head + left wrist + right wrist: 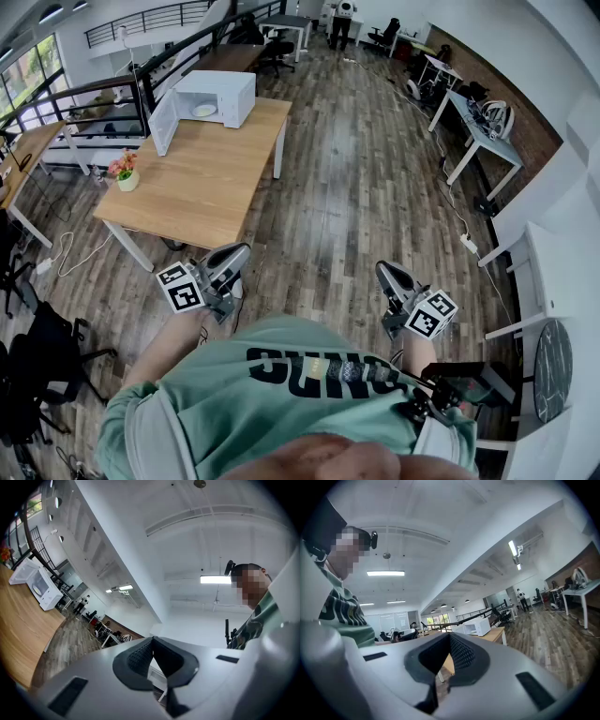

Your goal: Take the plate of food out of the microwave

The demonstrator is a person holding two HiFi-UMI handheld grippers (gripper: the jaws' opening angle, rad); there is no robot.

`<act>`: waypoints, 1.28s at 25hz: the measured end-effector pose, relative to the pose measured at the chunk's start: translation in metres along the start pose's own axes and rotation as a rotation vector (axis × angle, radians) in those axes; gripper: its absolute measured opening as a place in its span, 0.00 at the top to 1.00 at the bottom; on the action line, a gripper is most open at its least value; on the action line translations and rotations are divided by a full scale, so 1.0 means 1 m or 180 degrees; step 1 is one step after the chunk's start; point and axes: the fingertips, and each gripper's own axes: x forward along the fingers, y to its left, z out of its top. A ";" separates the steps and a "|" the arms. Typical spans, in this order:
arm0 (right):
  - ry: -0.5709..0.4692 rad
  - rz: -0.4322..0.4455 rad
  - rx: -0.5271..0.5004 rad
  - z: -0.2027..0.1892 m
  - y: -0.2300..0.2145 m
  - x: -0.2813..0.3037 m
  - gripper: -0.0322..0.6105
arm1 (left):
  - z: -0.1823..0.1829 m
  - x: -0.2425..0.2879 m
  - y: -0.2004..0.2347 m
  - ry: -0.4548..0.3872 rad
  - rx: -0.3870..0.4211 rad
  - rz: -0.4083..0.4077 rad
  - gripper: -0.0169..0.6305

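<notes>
Flowerpot: stood at left edge of surface.
Microwave: far end of surface, door open; plate inside, food indistinct.
Left tool: pressed together, empty; nearer arm, plate lay well ahead, slightly left.
Right tool: pressed together, empty.
Room: open office, plank floor, desks right.

Open-plan office: desks, swivel chairs

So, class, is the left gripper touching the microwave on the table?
Apart. The head view shows the left gripper off the near corner of the table and the microwave at its far end, with bare wood between them.
</notes>
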 end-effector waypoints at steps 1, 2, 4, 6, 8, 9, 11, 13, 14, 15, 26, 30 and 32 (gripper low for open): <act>0.0001 -0.0010 0.0002 0.000 0.001 0.000 0.94 | 0.001 -0.001 -0.001 -0.0001 -0.0002 -0.0012 0.97; 0.0001 -0.0019 0.0005 0.000 0.003 0.000 0.94 | 0.002 -0.002 -0.001 -0.0003 -0.0006 -0.0023 0.97; -0.0001 -0.0030 0.0015 -0.001 0.005 0.000 0.94 | 0.002 -0.003 -0.002 -0.0009 -0.0022 -0.0044 0.97; -0.0001 -0.0035 0.0032 -0.003 0.005 0.001 0.94 | 0.000 -0.003 -0.003 0.0004 -0.0041 -0.0061 0.97; -0.0011 -0.0062 0.0056 -0.003 0.001 0.000 0.94 | -0.002 0.000 -0.003 0.0041 -0.0046 -0.0072 0.97; -0.0033 -0.0085 0.0075 -0.003 -0.002 -0.002 0.94 | -0.004 0.003 -0.002 0.0055 -0.0045 -0.0075 0.97; -0.0100 -0.0125 0.0125 0.000 -0.010 -0.007 0.94 | -0.004 0.008 -0.002 0.0055 -0.0043 -0.0081 0.97; -0.0139 -0.0148 0.0154 0.003 -0.018 -0.011 0.94 | -0.004 0.015 -0.002 0.0045 -0.0039 -0.0089 0.97; -0.0143 -0.0147 0.0156 0.003 -0.021 -0.013 0.94 | -0.005 0.019 -0.002 0.0043 -0.0035 -0.0095 0.97; -0.0145 -0.0138 0.0154 0.004 -0.024 -0.016 0.94 | -0.006 0.023 -0.003 0.0041 -0.0033 -0.0099 0.97; -0.0109 0.0012 0.0095 0.018 -0.062 -0.065 0.94 | -0.039 0.086 -0.028 -0.0004 -0.0089 -0.0142 0.97; -0.0099 0.0013 0.0086 0.019 -0.074 -0.095 0.94 | -0.056 0.113 -0.040 0.0035 -0.0121 -0.0186 0.97; -0.0119 -0.0031 0.0120 0.018 -0.083 -0.114 0.94 | -0.067 0.129 -0.050 0.0072 -0.0126 -0.0237 0.97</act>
